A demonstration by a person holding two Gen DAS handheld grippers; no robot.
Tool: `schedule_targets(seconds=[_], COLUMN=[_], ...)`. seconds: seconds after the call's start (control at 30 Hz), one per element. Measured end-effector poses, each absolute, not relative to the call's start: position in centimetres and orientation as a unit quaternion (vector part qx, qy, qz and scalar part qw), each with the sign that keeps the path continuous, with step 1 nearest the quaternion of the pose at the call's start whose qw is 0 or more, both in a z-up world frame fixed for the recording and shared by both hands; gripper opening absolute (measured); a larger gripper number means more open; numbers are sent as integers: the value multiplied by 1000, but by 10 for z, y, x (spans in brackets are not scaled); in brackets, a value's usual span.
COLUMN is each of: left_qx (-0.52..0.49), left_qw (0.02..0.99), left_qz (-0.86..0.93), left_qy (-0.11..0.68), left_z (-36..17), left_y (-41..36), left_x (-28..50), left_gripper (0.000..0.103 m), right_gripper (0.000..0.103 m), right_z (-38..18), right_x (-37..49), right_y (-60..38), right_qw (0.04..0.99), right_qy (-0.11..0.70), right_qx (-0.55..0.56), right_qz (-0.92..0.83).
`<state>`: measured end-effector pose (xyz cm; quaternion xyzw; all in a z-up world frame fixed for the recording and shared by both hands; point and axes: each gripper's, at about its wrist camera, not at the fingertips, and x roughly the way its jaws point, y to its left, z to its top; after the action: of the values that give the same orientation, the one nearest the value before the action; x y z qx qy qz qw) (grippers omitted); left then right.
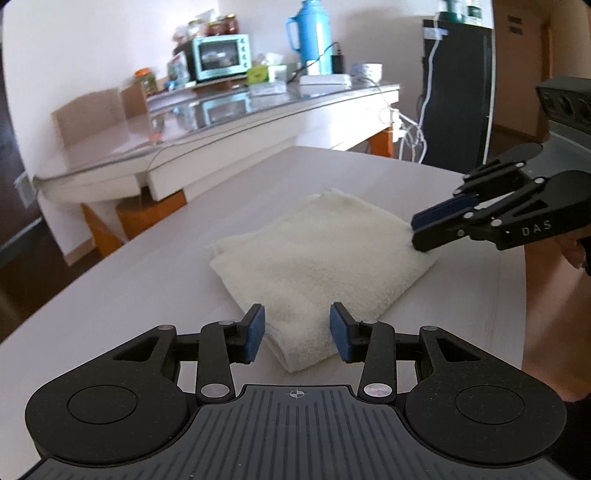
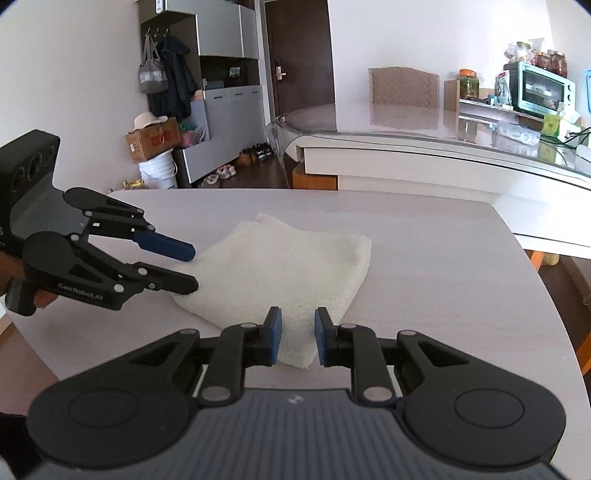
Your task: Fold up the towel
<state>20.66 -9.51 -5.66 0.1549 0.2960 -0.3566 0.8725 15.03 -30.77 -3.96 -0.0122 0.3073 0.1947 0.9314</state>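
1. The towel lies folded into a thick square on the table, just ahead of both of my hand-held grippers.
2. My left hand-held gripper is spread at its near corner.
3. My right hand-held gripper is spread too, gripping nothing.
4. I judge the folding nearly finished; the next move needs both to pinch an edge, or to back away.

The towel's near corner sits hidden behind each gripper's fingers; the jars atop the oven blur beyond reading.
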Motion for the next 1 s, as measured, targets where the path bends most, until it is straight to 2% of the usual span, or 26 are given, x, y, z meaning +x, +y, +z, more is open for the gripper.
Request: schedule_targets(seconds=[0.17,0.77,1.0], left_qx=[146,140,126], left_qw=[882,886,897], left_qz=[-318,-299,-294], left_qy=[314,326,304], left_z=[-54,-50,-35], left_y=[-100,-101,-88], left_x=[203,194,203], left_gripper=[49,53,56], right_gripper=[22,22,22], right_z=[-43,-46,-38], right_x=[152,159,161], right_y=[-307,-305,-308], right_qw=[931,930,931], right_qy=[309,311,304], right_qx=[-19,-32,-24], right_qz=[195,193,200])
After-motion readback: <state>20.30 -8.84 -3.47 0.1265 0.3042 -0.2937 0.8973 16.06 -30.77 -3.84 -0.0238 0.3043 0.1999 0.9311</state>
